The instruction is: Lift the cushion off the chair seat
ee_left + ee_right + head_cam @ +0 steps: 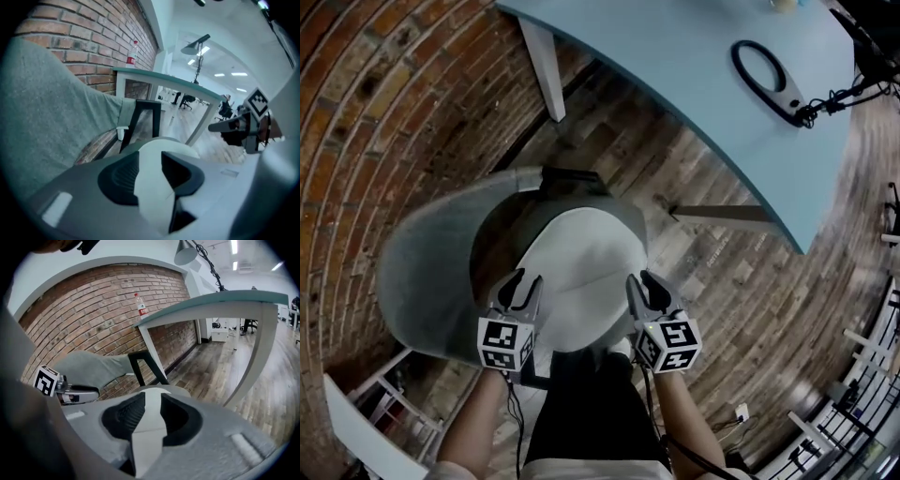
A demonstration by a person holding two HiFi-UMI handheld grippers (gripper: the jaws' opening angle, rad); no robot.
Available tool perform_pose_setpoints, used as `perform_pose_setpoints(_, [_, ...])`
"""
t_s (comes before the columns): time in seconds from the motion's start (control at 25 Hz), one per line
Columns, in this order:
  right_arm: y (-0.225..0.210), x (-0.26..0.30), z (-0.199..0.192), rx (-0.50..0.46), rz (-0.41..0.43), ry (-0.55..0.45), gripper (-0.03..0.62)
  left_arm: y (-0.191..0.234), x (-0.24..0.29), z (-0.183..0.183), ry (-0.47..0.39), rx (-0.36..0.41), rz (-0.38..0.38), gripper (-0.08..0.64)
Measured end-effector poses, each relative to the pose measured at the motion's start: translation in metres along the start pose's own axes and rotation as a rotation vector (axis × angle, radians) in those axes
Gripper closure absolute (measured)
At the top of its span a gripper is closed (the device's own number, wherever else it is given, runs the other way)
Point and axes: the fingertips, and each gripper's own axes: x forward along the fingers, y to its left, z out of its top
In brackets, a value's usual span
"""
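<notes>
Table beyond chair, brick wall alongside.

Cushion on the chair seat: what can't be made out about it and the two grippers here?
- Cushion near edge: head view, covered by the left gripper and right gripper; contact unclear.
- Cushion sides: both gripper views, blocked by the jaws' own bodies; only a strip shows through each gap.
- Table: head view, cut off by the top edge.
- Bottle label: right gripper view, too small.
</notes>
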Motion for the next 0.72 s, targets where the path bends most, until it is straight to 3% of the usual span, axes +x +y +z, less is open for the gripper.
perform_pose_setpoints(0.28, [-0.022,0.040,-0.041,0.058,0.012,0.073,0.319,0.023,0.041,-0.050,0.078,-0.080,-0.032,0.282])
perform_pose_setpoints(0.56, [-0.037,0.067,-0.068,0.070,0.001,0.111,0.144,0.030,0.066,-0.085,0.150,-0.118,-0.067,0.154])
perform_pose_setpoints(0.72, [-0.041,0.080,-0.082,0.056,-0.001,0.149,0.103,0.034,0.076,-0.098,0.174,-0.161,-0.071,0.101])
